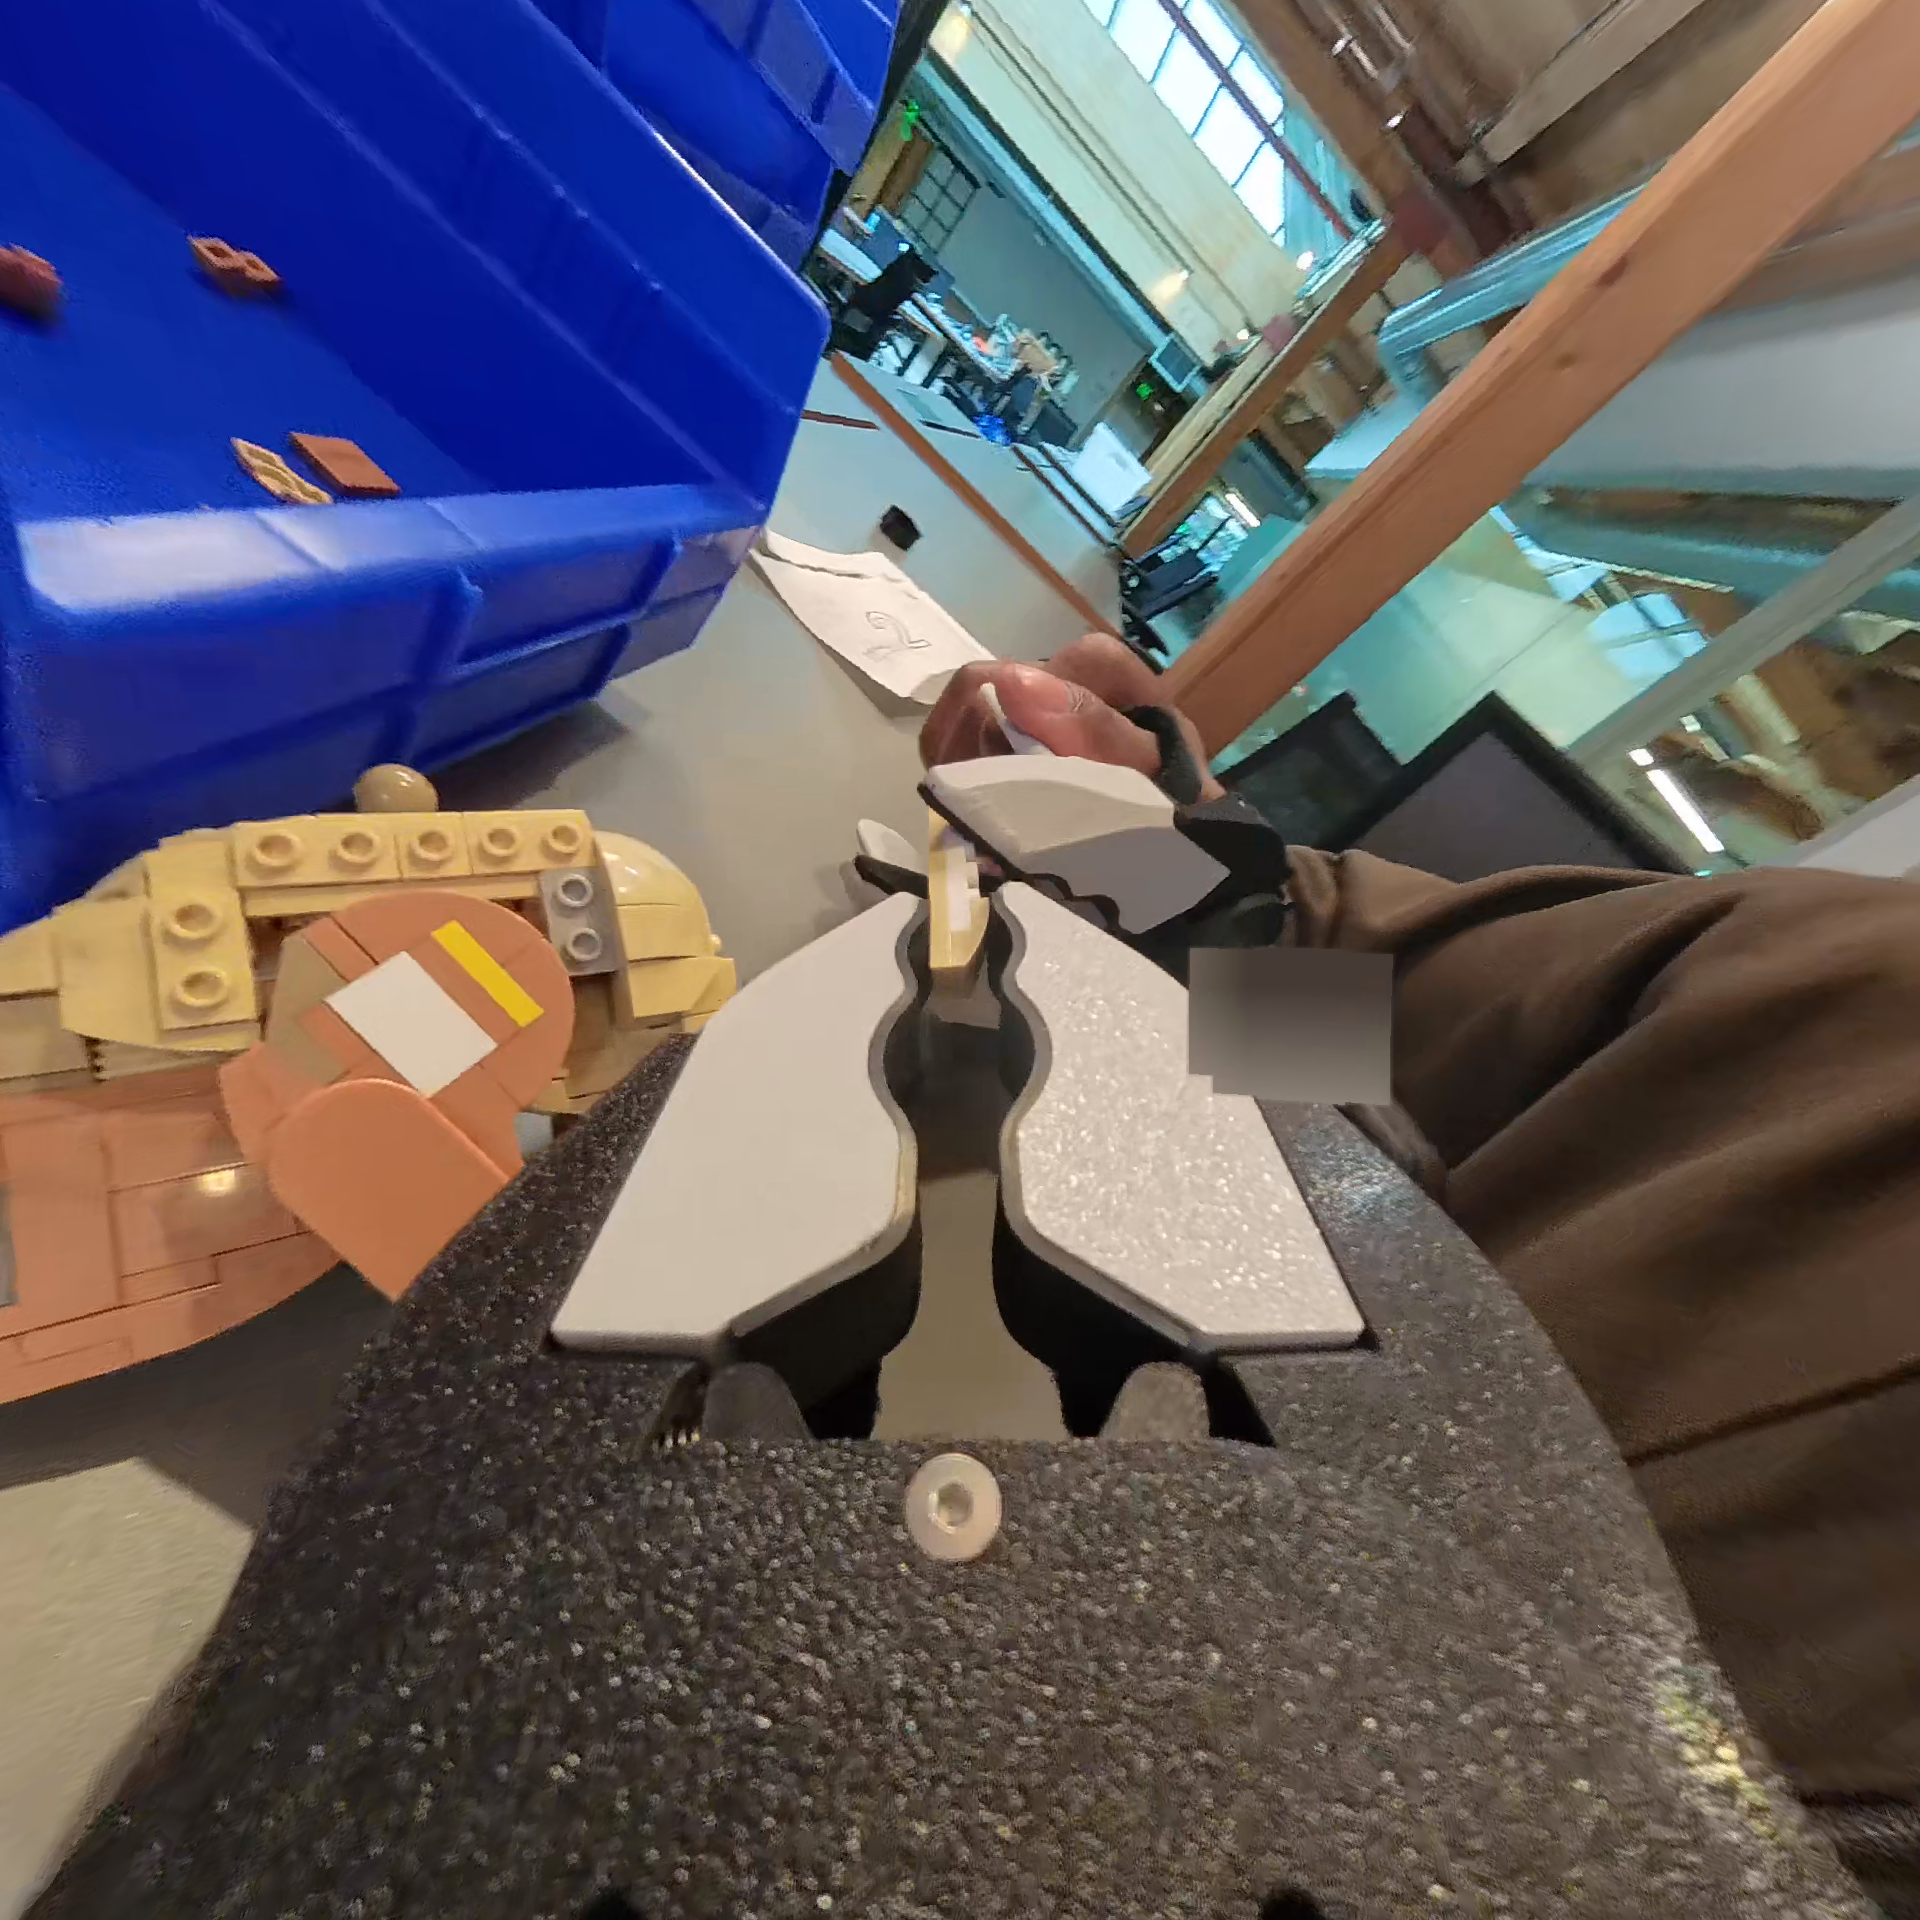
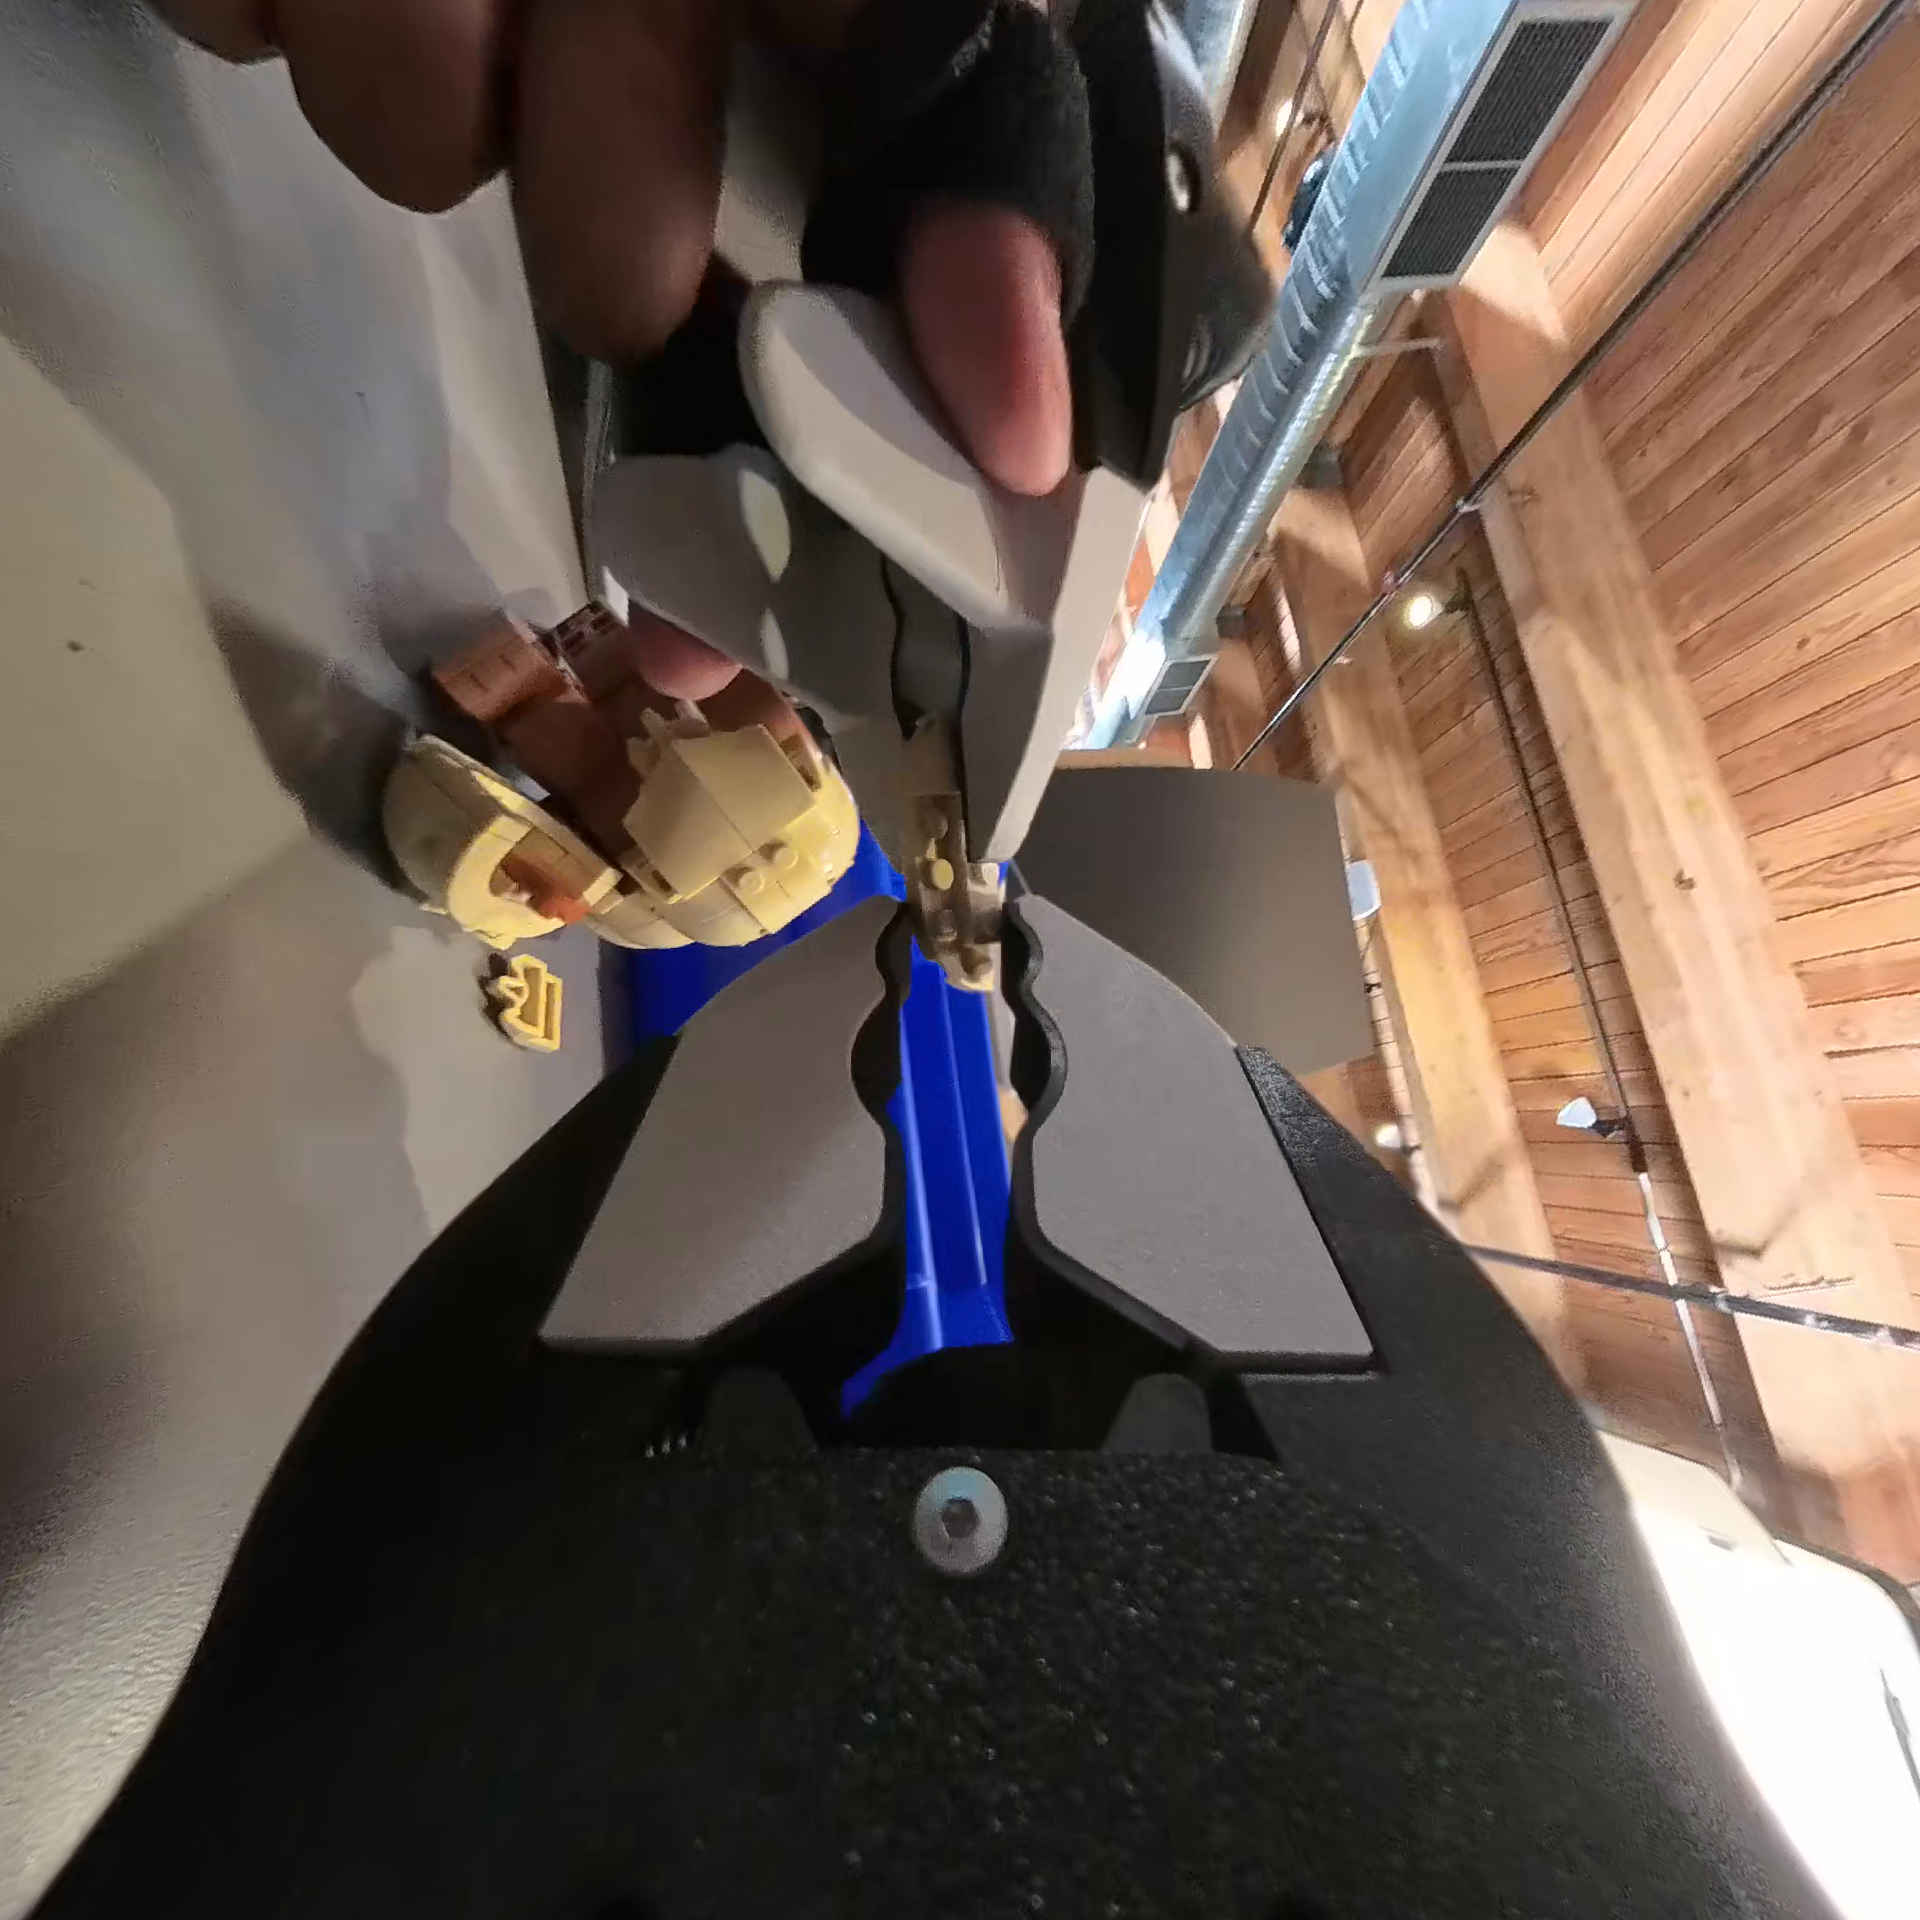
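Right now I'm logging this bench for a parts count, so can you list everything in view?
Tan plate piece: one, tan with white, gripped at once by the jaws of both grippers.
Brick model: one, tan and salmon with a white and a yellow tile, on the table left of the jaws.
Blue bins: two, stacked, behind the model.
Loose small bricks: four, brown and tan, in the front bin.
Yellow-tan loose part: one, on the table beside the model.
Paper sheet: one, white, right of the bins.
Grey table: one.
Left gripper: grey fingers, shut on the piece.
Right gripper: same.
Hand: on the right gripper.
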A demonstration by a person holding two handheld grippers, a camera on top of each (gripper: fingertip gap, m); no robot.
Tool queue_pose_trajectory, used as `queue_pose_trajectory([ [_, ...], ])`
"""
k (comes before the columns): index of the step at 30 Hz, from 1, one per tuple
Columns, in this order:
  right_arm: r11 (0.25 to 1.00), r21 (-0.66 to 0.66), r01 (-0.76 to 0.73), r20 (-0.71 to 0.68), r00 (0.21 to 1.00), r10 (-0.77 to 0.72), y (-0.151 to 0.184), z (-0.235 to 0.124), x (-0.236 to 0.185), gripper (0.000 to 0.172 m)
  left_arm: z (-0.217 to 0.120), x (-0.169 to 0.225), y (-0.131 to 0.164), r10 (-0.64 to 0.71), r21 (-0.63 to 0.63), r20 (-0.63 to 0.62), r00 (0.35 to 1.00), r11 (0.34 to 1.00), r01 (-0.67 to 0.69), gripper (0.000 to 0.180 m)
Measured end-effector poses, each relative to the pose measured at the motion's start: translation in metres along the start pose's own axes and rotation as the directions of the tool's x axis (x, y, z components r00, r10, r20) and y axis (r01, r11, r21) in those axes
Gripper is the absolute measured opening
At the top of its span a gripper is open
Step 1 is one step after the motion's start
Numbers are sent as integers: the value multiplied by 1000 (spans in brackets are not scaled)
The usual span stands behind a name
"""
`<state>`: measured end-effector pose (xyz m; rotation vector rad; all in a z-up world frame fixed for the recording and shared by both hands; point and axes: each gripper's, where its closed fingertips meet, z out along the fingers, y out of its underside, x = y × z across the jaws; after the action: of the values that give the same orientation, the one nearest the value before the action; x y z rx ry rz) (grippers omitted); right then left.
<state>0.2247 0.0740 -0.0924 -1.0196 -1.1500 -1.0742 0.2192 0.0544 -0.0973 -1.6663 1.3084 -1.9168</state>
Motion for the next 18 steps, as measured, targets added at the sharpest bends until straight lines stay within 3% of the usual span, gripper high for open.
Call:
queue_pose_trajectory([
  [3,997,-65,-49,23,998,51,10,3,-3,12,-3,-9,-4,174,34,127,976,983,-180,10],
  [6,994,-84,-74,16,997,76,17,3,-2,0,-6,-9,-10,270,62,163,949,957,-283,10],
  [18,982,-105,-154,88,983,163,30,7,-13,0,-8,-14,-13,296,63,170,940,949,-310,10],
])
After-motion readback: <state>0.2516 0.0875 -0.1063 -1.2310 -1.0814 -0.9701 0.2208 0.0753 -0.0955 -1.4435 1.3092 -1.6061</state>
